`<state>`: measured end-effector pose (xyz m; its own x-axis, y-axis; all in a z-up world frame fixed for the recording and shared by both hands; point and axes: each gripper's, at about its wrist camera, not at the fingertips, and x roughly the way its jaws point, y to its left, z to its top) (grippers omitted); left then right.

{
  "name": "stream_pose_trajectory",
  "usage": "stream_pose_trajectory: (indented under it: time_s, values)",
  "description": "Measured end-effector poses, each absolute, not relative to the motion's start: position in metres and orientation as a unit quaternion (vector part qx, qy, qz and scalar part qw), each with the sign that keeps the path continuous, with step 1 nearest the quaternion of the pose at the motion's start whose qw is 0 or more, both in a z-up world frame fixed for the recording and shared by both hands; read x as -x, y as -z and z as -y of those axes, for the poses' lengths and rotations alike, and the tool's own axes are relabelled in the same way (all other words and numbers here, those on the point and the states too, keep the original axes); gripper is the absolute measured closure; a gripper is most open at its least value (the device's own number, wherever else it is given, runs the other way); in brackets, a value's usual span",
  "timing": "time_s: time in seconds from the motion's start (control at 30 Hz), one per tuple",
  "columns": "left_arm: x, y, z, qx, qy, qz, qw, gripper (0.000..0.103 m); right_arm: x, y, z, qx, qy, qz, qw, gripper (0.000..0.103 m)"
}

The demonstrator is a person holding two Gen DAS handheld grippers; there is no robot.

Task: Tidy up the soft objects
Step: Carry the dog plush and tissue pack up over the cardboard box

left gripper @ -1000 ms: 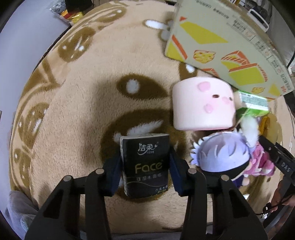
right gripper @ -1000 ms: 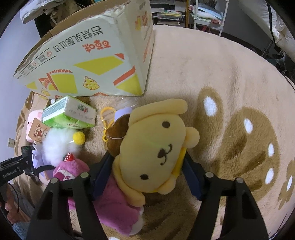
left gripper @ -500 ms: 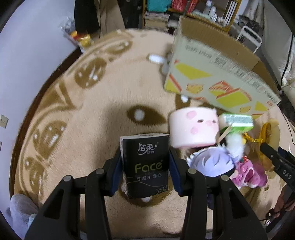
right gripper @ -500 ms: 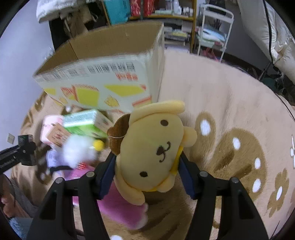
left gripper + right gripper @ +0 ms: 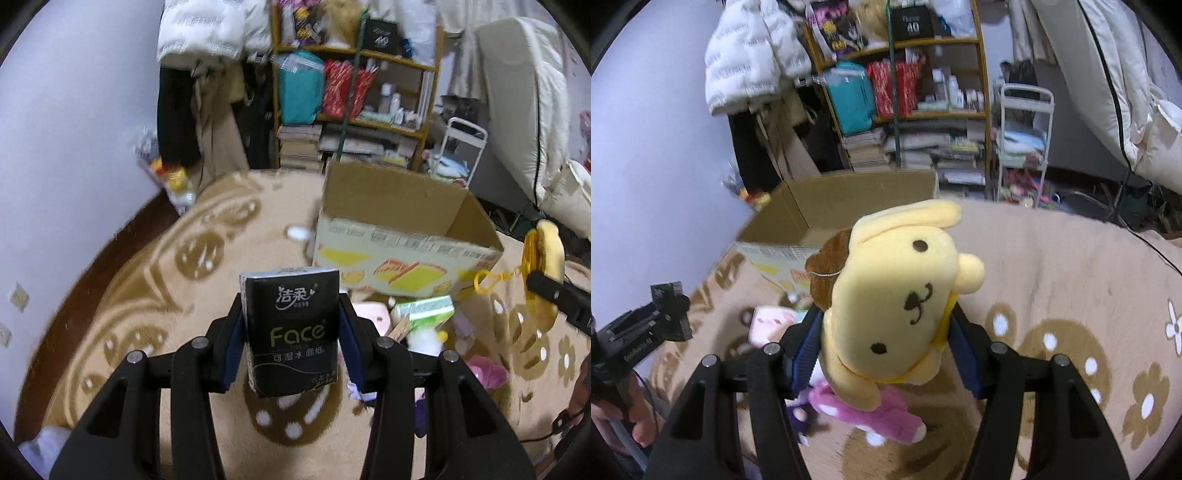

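Observation:
My left gripper point(image 5: 291, 332) is shut on a black tissue pack point(image 5: 291, 325) marked "Face" and holds it up above the rug. My right gripper point(image 5: 882, 332) is shut on a yellow dog plush point(image 5: 894, 302) and holds it in the air; that plush also shows at the right edge of the left wrist view point(image 5: 543, 273). An open cardboard box point(image 5: 402, 229) stands on the rug ahead, also in the right wrist view point(image 5: 827, 221). Below lie a pink plush point(image 5: 871, 417), a pink cushion point(image 5: 768, 321) and a green tissue pack point(image 5: 424, 310).
A beige patterned rug point(image 5: 147, 295) covers the floor. A cluttered bookshelf point(image 5: 354, 92) and a white rack point(image 5: 1023, 147) stand behind the box. A white wall point(image 5: 74, 129) is at the left. White bedding point(image 5: 1145, 92) lies at the right.
Both grippers have risen and tilted up, carrying the tissue pack and the yellow dog plush off the rug. The open top of the box and the room behind have come into view.

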<state>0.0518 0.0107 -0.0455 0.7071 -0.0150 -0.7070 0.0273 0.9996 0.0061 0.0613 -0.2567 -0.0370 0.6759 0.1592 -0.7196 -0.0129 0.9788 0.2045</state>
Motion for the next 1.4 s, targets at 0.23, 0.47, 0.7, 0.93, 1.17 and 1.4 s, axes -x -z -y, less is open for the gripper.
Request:
stream_pose_trajectory:
  time_s: [0.23, 0.47, 0.7, 0.93, 1.17, 1.4]
  values:
    - [-0.053, 0.011, 0.0, -0.012, 0.041, -0.33, 0.943, 0.059, -0.063, 0.01, 0.253, -0.101, -0.054, -0.355, 0.928, 0.036]
    - [-0.071, -0.022, 0.013, -0.031, 0.047, -0.28, 0.958, 0.059, -0.076, -0.015, 0.239, -0.076, -0.069, -0.317, 0.943, 0.036]
    - [-0.091, -0.053, 0.03, -0.055, 0.052, -0.235, 0.969, 0.059, -0.088, -0.038, 0.229, -0.047, -0.078, -0.29, 0.953, 0.036]
    - [-0.116, -0.069, 0.039, -0.052, 0.074, -0.211, 0.973, 0.058, -0.105, -0.051, 0.236, -0.034, -0.077, -0.27, 0.959, 0.035]
    - [-0.142, -0.049, 0.045, -0.05, 0.079, -0.222, 0.97, 0.058, -0.126, -0.043, 0.24, -0.031, -0.082, -0.273, 0.958, 0.035]
    - [-0.168, -0.016, 0.054, -0.044, 0.089, -0.256, 0.961, 0.058, -0.147, -0.016, 0.245, -0.042, -0.088, -0.298, 0.95, 0.035]
